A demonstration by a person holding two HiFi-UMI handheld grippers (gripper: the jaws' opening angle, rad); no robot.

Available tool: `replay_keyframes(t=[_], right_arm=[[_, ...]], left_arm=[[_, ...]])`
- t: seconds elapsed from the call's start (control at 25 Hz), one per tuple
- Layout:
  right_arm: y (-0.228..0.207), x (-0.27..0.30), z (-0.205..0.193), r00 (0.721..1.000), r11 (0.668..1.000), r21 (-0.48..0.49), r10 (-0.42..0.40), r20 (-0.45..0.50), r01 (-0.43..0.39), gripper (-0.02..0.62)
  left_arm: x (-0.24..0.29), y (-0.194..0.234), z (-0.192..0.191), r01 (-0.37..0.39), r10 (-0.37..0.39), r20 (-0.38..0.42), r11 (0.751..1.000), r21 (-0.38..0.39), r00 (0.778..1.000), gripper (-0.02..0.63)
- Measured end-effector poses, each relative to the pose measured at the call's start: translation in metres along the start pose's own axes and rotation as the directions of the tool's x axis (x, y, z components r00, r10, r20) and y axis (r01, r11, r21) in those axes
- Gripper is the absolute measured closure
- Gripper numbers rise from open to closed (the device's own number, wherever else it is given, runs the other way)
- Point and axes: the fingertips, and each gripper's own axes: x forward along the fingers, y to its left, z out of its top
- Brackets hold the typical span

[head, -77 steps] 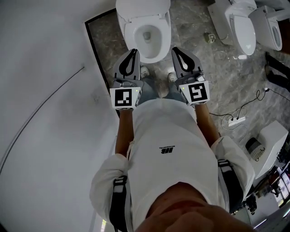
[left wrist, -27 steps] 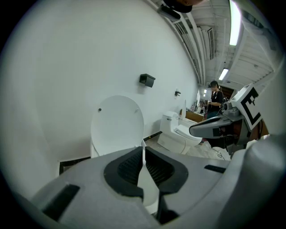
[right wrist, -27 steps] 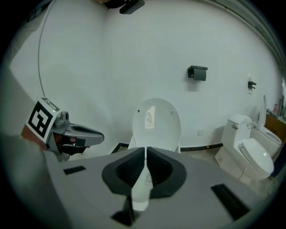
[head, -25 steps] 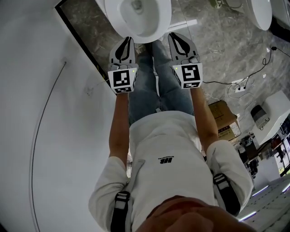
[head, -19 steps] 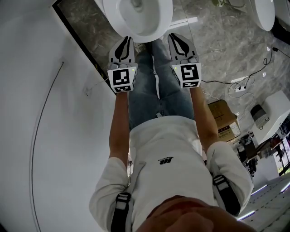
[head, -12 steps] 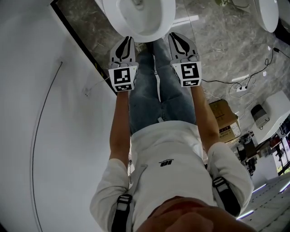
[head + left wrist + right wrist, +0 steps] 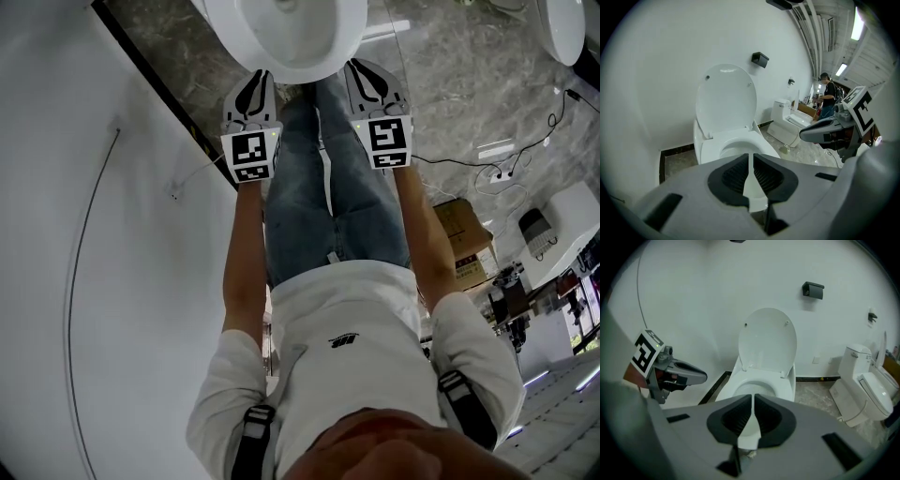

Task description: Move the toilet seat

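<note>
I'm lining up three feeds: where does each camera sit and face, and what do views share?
Head view: on the person's head, steeply down on the white toilet bowl; forearms, jeans, left gripper and right gripper show.
Left gripper view: on that gripper, facing the bowl and raised white lid; its shut jaws, right gripper beside.
Right gripper view: on that gripper, facing the bowl; shut jaws, left gripper.
All share the bowl.

The shirt logo [image 7: 344, 341] is too small to read.
</note>
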Motion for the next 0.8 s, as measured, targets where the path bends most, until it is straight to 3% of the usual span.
replay_keyframes(t=[0.8], right_arm=[[-0.012, 0.043, -0.081, 0.989, 0.996, 0.085, -0.025, -0.148, 0.038, 0.561]], left_arm=[[0.037, 0.013, -0.067, -0.02, 0.014, -0.106, 0.999, -0.051, 0.994, 0.566]])
